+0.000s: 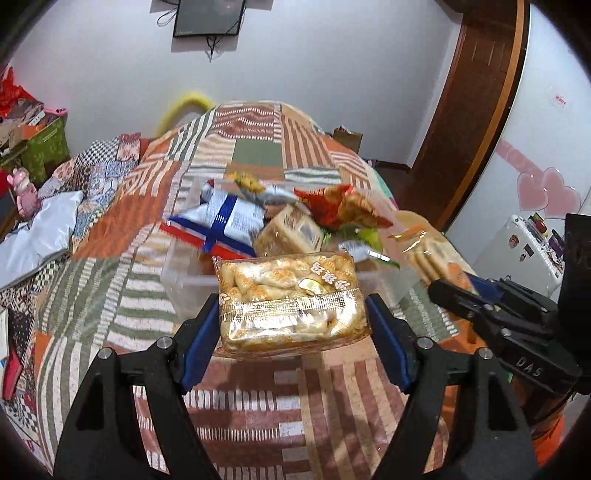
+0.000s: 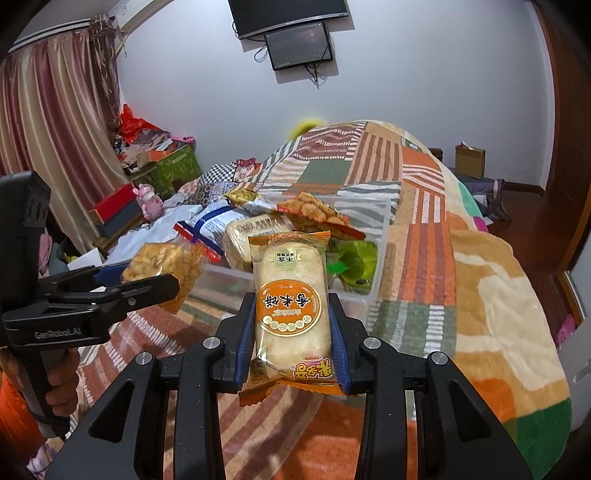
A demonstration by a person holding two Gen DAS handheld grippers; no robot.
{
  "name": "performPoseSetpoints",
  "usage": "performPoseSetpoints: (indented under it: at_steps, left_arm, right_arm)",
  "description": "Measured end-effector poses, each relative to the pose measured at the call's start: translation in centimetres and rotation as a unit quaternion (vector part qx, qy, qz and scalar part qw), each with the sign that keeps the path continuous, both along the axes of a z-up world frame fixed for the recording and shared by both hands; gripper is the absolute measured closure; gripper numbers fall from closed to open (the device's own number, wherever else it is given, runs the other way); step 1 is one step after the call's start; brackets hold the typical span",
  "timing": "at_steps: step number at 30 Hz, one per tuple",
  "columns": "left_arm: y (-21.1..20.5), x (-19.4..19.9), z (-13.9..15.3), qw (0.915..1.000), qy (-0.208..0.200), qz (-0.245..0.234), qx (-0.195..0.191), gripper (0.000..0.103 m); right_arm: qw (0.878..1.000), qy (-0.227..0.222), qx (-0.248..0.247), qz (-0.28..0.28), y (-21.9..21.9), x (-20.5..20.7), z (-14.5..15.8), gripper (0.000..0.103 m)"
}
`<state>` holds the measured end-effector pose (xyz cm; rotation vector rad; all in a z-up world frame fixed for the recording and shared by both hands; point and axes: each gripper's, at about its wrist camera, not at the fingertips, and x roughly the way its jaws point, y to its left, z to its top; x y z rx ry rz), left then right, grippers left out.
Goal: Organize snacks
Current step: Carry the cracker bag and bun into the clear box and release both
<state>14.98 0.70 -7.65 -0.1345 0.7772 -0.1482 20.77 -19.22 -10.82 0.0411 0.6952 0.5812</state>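
Camera layout. My left wrist view looks forward along the left gripper [image 1: 291, 325], close above the patchwork bedspread [image 1: 258, 398], toward the far wall. My right wrist view faces the same way from farther right. Both share the clear plastic bin [image 1: 184, 284] [image 2: 380, 221] of snacks, the wall monitor [image 1: 208, 16] [image 2: 299, 46], and each other's gripper at frame edge.

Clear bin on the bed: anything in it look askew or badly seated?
Yes. The clear bin is overfilled: the blue-and-white snack bag hangs tilted over its left rim, and the red-orange bag perches slanted on the heap.
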Motion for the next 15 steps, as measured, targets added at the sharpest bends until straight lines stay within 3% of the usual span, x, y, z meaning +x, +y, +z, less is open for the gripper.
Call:
performPoseSetpoints:
  at_steps: [15]
  left_arm:
    - [0.5, 5.5, 0.2, 0.9998, -0.012, 0.014, 0.009, 0.027]
  right_arm:
    - [0.999, -0.018, -0.023, 0.027, 4.1, 4.2, 0.5, 0.07]
